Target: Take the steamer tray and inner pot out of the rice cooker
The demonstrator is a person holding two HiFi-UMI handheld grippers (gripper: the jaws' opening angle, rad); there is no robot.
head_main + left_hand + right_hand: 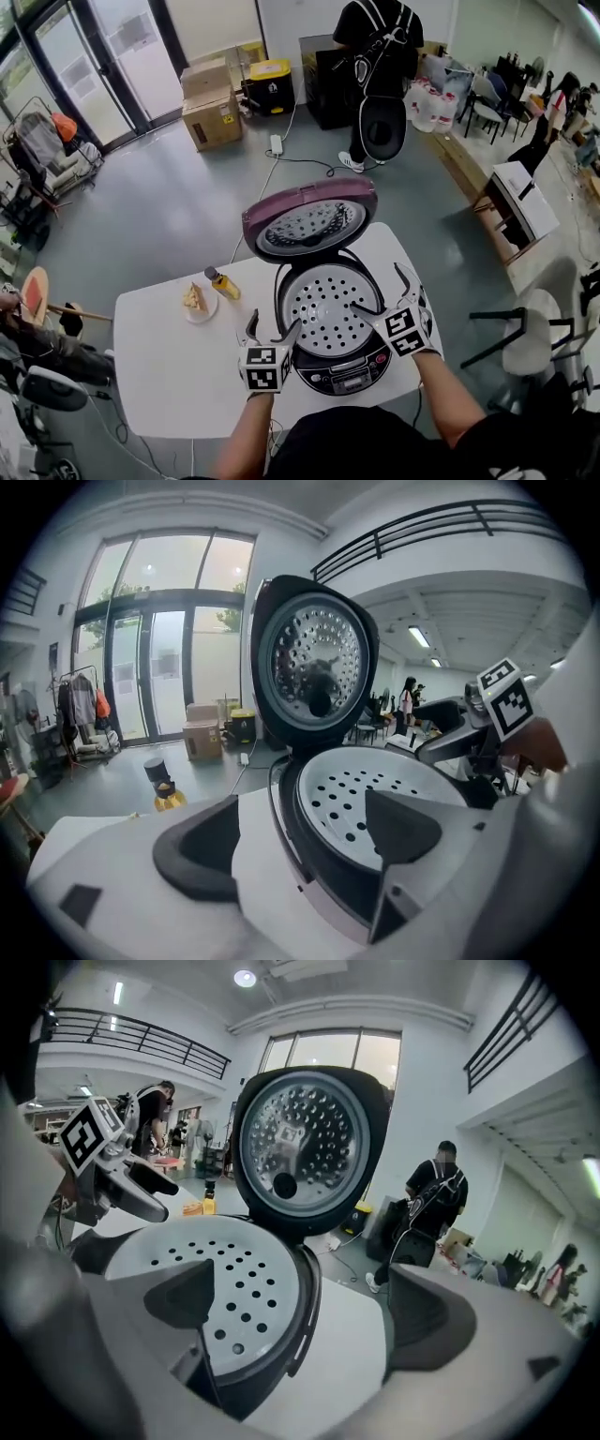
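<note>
Head view: round, perforated white steamer tray (pixel 323 309) fills the glossy rice cooker (pixel 343 375); left gripper (pixel 274 324) and right gripper (pixel 380 291) gape.

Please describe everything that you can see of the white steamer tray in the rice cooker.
The steamer tray is round, shallow and white, plastic by its look, with many small round holes across its flat floor. It sits level in the mouth of the open rice cooker, in front of the raised lid. Nothing lies in it. The left gripper and the right gripper, both open, each hold one jaw above its edge and one outside; neither presses on it.
</note>
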